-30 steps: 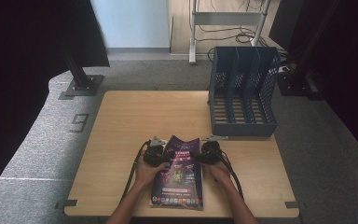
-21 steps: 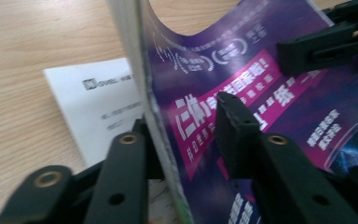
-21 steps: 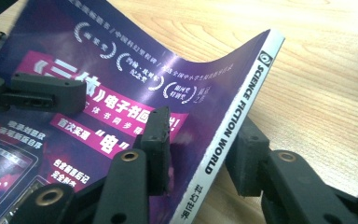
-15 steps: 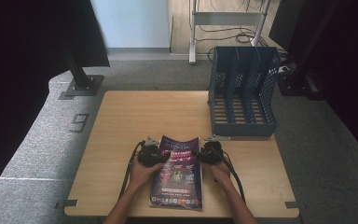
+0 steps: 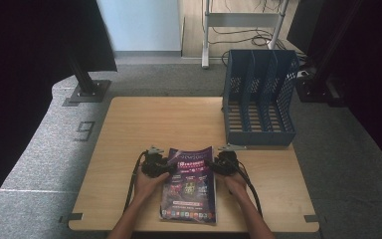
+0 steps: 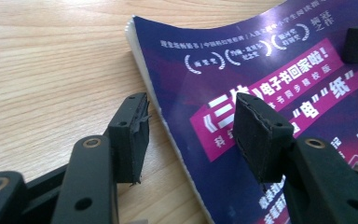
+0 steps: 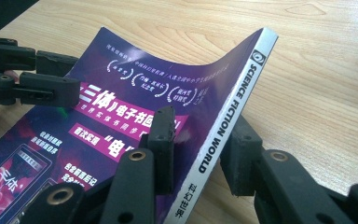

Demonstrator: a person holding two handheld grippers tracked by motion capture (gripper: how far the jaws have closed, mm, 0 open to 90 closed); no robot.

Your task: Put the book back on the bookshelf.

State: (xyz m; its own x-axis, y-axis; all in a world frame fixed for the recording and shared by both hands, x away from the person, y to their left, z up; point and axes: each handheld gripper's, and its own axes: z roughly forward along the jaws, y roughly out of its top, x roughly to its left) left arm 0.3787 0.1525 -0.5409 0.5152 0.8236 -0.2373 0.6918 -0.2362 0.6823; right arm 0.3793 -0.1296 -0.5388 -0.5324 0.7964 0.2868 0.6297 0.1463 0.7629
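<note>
At a wooden table (image 5: 129, 129), a person works a purple magazine (image 5: 189, 184) w/ a two-jaw gripper in each hand; the mag lies at the near edge, about centre, cover up, its far end between the two tools. Left side: the left gripper (image 5: 155, 164) sits at the mag's far-left corner, jaws apart after just opening; in the left gripper view (image 6: 193, 135) one pad hangs over bare wood just beside the page edge, the other over the cover, neither pressing, so the page edge runs through the gap but isn't held. Centre: cover shows white and pink Chinese text on purple, far end curling up toward the right. Right side: the right gripper (image 5: 224, 163) is clamped on the mag's spine edge near the far-right corner; in the right gripper view (image 7: 196, 154) one pad bears on the cover and the other sits under the white spine reading "SCIENCE FICTION WORLD", which is raised off the wood. Far right: a blue file rack (image 5: 258, 99) stands upright on the table's far-right part, well apart from the mag.
</note>
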